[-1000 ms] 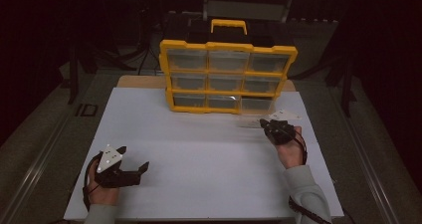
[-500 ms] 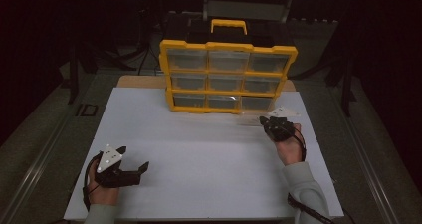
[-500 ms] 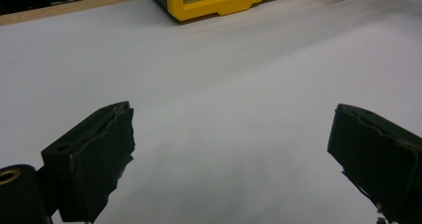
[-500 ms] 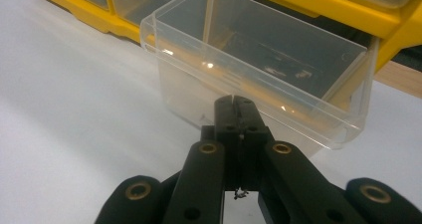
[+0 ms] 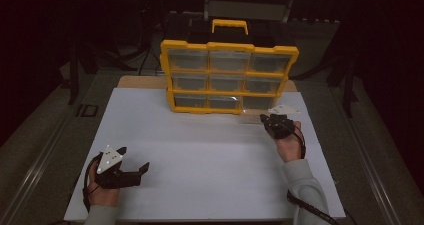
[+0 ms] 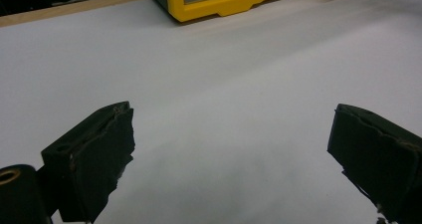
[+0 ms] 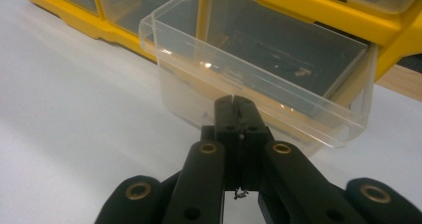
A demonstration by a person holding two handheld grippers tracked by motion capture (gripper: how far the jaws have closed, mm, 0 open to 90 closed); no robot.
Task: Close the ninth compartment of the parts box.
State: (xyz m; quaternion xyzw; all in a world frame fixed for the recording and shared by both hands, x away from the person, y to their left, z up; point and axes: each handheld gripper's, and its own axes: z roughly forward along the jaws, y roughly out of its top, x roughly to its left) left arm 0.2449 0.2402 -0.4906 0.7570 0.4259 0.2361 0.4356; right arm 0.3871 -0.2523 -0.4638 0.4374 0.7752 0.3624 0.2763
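Right gripper view shows my right gripper (image 7: 236,100) with its jaws pressed together, tips right at the front wall of a clear plastic drawer (image 7: 259,69) that stands pulled partway out of the yellow organizer (image 7: 393,27). I cannot tell whether a thin lip or tab of that wall is pinched between my pads or whether they merely touch it; I judge the tight closure is there to grip the drawer's front edge so I can slide it. Small dark parts lie inside the drawer, just beyond my tips.

From the high view, my right gripper (image 5: 274,122) sits at the bottom right corner of the organizer (image 5: 230,77), where the drawer (image 5: 252,116) juts toward me over the white table (image 5: 210,150). My left gripper (image 5: 131,166) rests well back from the organizer, near my edge of the table, jaws spread wide with nothing but bare surface between them; in the left gripper view the organizer (image 6: 234,2) lies far ahead of its fingers (image 6: 94,154). I take it that hand is parked out of the way.

Compared with a second ago, almost nothing differs: both hands lie where they were, and the drawer sticks out about as far.
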